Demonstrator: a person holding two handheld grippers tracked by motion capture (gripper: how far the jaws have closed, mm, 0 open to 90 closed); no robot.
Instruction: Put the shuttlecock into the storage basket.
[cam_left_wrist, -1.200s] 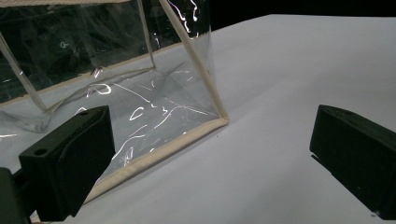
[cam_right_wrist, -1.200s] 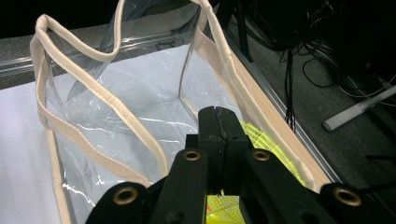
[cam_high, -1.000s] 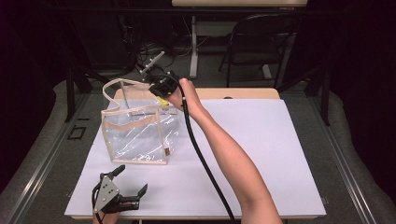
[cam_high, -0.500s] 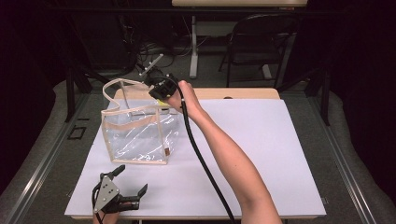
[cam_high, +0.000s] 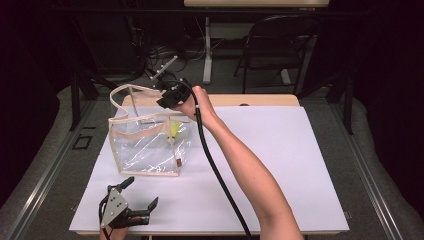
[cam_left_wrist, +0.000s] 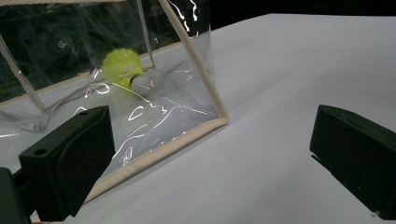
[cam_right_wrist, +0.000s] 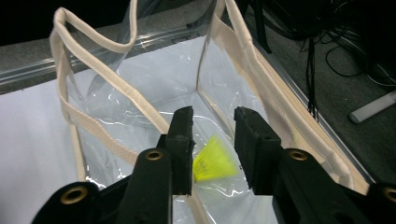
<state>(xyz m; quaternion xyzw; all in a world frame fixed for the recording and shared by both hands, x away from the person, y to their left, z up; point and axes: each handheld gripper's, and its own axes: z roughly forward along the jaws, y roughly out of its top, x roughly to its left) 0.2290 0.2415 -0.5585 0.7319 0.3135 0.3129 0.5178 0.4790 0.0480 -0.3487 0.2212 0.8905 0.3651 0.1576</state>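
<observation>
The left gripper (cam_high: 131, 200) rests at the near left edge of the white table (cam_high: 280, 165), its jaws spread wide and holding nothing. Its own view shows the two black jaws far apart with bare tabletop between them, and the near corner of the bag (cam_left_wrist: 154, 116) just ahead of the left jaw.

The bag (cam_high: 145, 150) stands upright on the left half of the table, a clear plastic tote with beige trim and a beige handle (cam_high: 122, 102) arching up over its far left side. A small brown tag hangs at its near right corner.

Inside the bag lies a yellow-green shuttlecock (cam_high: 174, 129), toward the far right side and low against the clear wall. In the left gripper view the shuttlecock (cam_left_wrist: 122, 66) shows through the plastic, blurred, above the creased floor of the bag.

The right gripper (cam_high: 172, 95) hangs over the bag's far right top rim, held by a hand (cam_high: 192, 102) whose forearm runs back to the near edge, the black cable trailing along it. In the right gripper view its jaws stand a narrow gap apart, gripping nothing, pointing down into the open bag (cam_right_wrist: 140, 98), with the shuttlecock (cam_right_wrist: 215, 161) on the floor below them and apart from them
</observation>
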